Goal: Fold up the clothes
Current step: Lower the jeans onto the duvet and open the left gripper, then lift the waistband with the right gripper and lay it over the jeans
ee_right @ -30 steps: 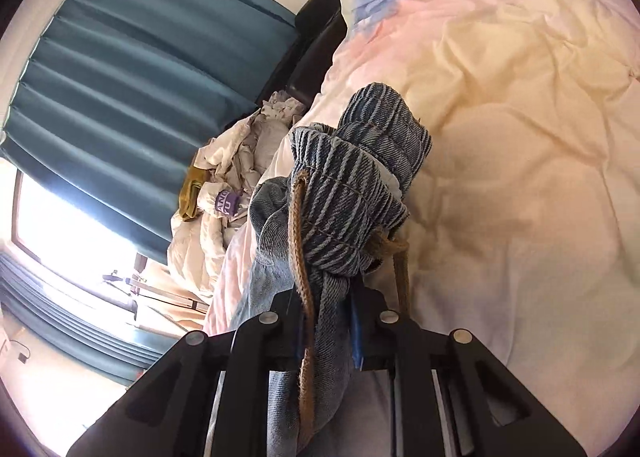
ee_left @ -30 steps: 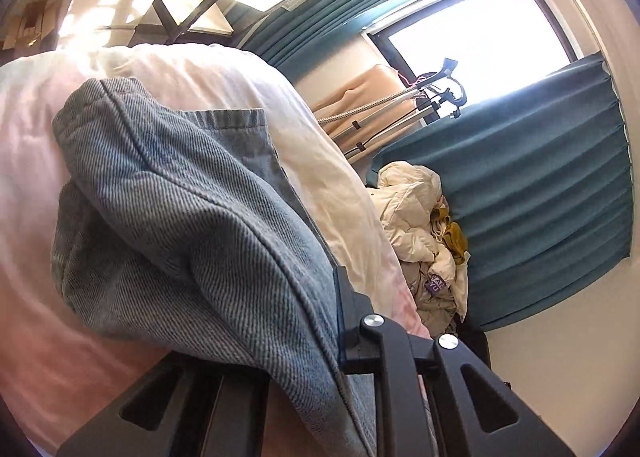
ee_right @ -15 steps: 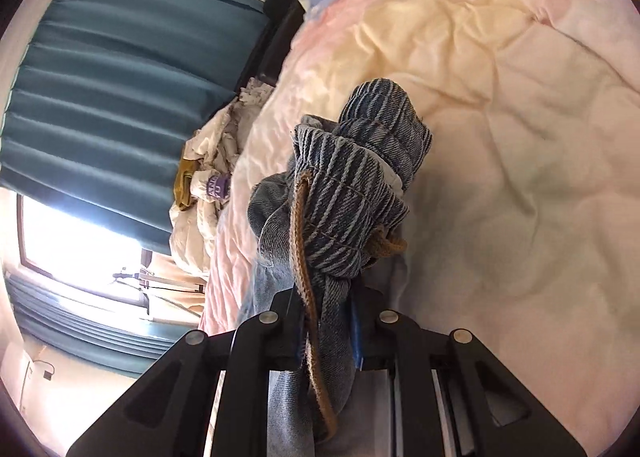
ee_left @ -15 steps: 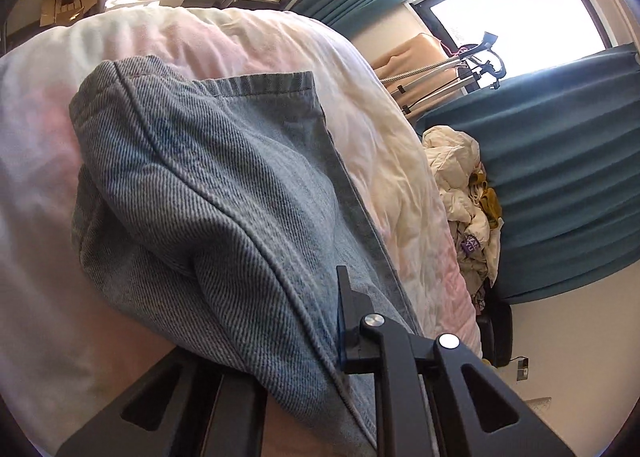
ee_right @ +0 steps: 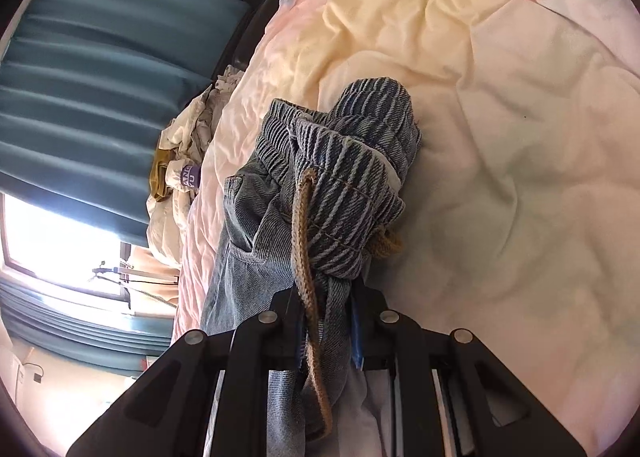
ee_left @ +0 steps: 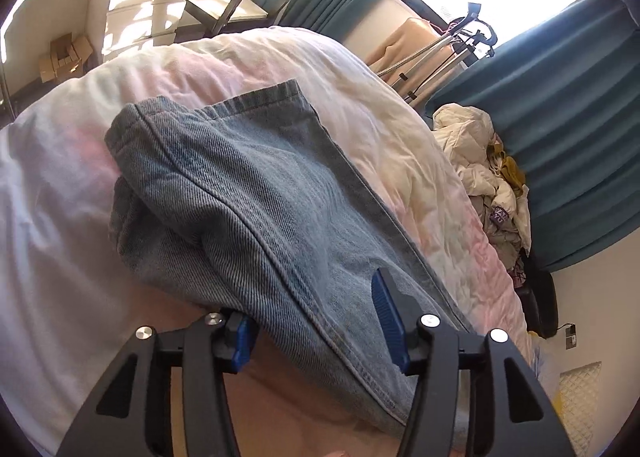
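Lay folded across the near half of the duvet (ee_left: 380, 137): denim jeans (ee_left: 248, 193), blocking the middle. Left open: bare bedding beyond the hem and to the left. Crowded the far bedside: a heap of clothes (ee_left: 480, 161) against the teal curtain (ee_left: 568, 117). Stretched wide and clear right of the bunched waistband (ee_right: 352, 185): rumpled duvet.

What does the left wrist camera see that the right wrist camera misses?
Only the left wrist view shows the jeans' hemmed leg end, cardboard boxes and the left tool, whose jaws have just been opening around the denim. Only the right wrist view shows the elastic waistband, the brown drawstring and the right tool clamping them. Both show the duvet, teal curtains and clothes pile.
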A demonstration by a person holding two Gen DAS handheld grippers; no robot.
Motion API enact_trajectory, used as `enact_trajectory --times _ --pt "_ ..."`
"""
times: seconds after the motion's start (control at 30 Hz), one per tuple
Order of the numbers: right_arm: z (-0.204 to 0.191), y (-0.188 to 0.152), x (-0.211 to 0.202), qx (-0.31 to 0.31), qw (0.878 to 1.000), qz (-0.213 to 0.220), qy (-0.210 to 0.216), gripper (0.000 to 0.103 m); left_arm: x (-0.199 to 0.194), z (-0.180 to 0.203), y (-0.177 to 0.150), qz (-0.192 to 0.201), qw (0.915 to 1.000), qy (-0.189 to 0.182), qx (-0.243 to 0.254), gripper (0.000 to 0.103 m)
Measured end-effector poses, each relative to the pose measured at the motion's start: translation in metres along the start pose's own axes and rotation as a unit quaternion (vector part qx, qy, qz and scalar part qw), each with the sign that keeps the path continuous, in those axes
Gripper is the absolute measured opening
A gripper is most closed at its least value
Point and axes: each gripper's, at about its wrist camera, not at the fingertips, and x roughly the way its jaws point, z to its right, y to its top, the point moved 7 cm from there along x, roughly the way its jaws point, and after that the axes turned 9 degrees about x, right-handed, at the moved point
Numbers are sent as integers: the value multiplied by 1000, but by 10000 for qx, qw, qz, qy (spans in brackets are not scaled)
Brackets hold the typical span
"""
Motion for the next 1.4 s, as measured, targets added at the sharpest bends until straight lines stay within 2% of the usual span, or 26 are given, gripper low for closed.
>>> enact_trajectory --times 0.23,0.37,0.43,0.53,0.7,0.97,1.17,1.33,1.4 --pt "2 -1 0 -12 10000 24 -80 16 -39 24 -9 423 9974 238 536 60" --pt "3 -1 0 35 10000 21 -72 16 -61 45 -14 819 9925 214 882 60" --pt "3 -1 -1 15 10000 35 -92 16 -62 60 -18 879 9890 206 1168 60" --pt "3 -1 -1 -2 9999 46 -109 16 -51 85 -26 806 9815 329 1706 60" --pt "2 -1 0 9 9999 55 -115 16 -15 129 -49 468 9720 257 2289 60" --pt "0 0 2 31 9999 66 -123 16 37 194 -95 173 9400 311 3392 60" --pt "0 0 3 26 9999 94 -138 16 74 207 -117 -94 9298 344 3663 60" --pt "-1 0 4 46 9997 155 -191 17 99 199 -134 -286 9172 605 3927 60" --pt "-4 -2 4 -88 9993 215 -290 17 104 196 -138 -343 9155 660 3954 60"
